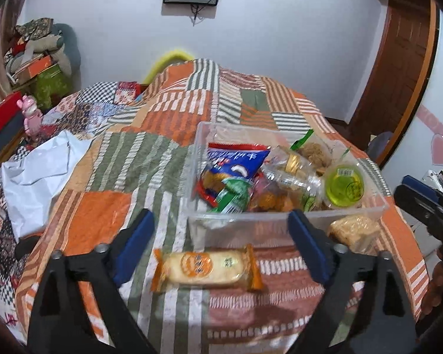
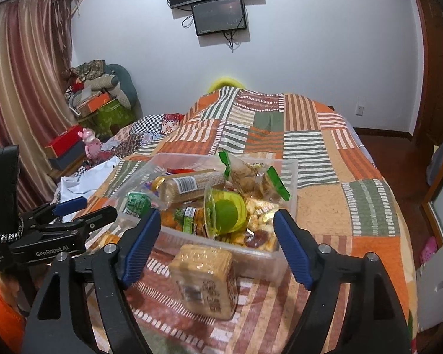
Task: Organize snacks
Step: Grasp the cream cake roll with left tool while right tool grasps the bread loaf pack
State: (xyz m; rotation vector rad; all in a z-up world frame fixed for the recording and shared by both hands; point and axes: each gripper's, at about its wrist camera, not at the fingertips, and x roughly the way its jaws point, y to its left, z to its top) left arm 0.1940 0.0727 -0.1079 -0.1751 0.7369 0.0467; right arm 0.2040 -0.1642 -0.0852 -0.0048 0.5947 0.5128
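On the bed's patchwork quilt (image 1: pixel 109 177), an orange-ended cake packet (image 1: pixel 206 267) lies flat, long axis crosswise, between the left gripper (image 1: pixel 221 247)'s spread, released fingers, untouched. The right gripper (image 2: pixel 218 246) is likewise released above a clear cracker pack (image 2: pixel 205 280) lying lengthwise toward the camera. Behind both sits the snack-filled clear bin (image 1: pixel 283 221). The left tool reads "GenRobot.AI"; packet print is unreadable.

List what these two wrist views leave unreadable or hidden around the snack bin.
- Left wrist view: print on the orange-ended cake packet is blurred.
- Left wrist view: the cracker pack is partly behind the clear bin corner and a gripper finger.
- Right wrist view: label text on the cracker pack is too smeared to read.
- Both views: lower snacks in the bin are buried under the green jelly cup and others.
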